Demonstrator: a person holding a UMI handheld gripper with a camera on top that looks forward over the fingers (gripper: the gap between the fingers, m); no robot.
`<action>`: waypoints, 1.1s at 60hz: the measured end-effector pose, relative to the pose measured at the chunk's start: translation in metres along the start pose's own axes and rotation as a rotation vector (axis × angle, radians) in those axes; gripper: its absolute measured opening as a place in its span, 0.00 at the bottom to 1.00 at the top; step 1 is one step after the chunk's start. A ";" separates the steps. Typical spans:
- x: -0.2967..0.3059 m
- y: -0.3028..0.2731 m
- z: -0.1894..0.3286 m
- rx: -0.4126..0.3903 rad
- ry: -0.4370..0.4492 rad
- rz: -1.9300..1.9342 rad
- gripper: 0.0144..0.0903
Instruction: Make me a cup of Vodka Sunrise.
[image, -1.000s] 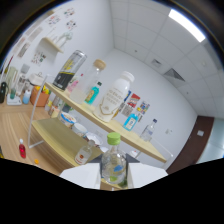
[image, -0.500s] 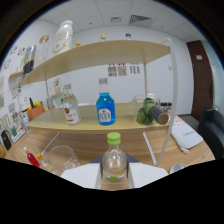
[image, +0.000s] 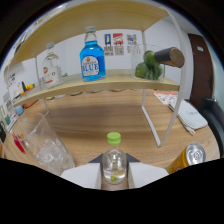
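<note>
A small clear bottle with a green cap (image: 114, 159) stands upright between my fingers, and my gripper (image: 114, 170) is shut on it; a little pale liquid shows inside. The white fingers (image: 82, 176) flank it low down. Just ahead to the left stands a clear glass with ice (image: 44, 146) on the wooden table (image: 105, 122). Beyond, on a two-level shelf (image: 125, 82), sit a blue bottle (image: 92, 60), a clear bottle with a red label (image: 51, 71) and a glass of green limes (image: 149, 67).
An orange drink can (image: 193, 155) stands close on the right of the fingers. A white shelf leg (image: 151, 119) comes down ahead to the right. A dark cork-topped bottle (image: 168, 56) lies by the limes. White paper or a pad (image: 189, 115) lies farther right.
The view has swung from a tilted, far look at the room to a level, closer one facing the shelf. The green-capped bottle has stayed in my grip throughout.
</note>
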 end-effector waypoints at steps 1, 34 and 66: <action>0.000 0.000 -0.001 0.000 0.002 0.000 0.28; 0.009 0.024 -0.015 -0.062 0.078 0.017 0.38; -0.006 -0.051 -0.127 0.072 0.186 -0.023 0.94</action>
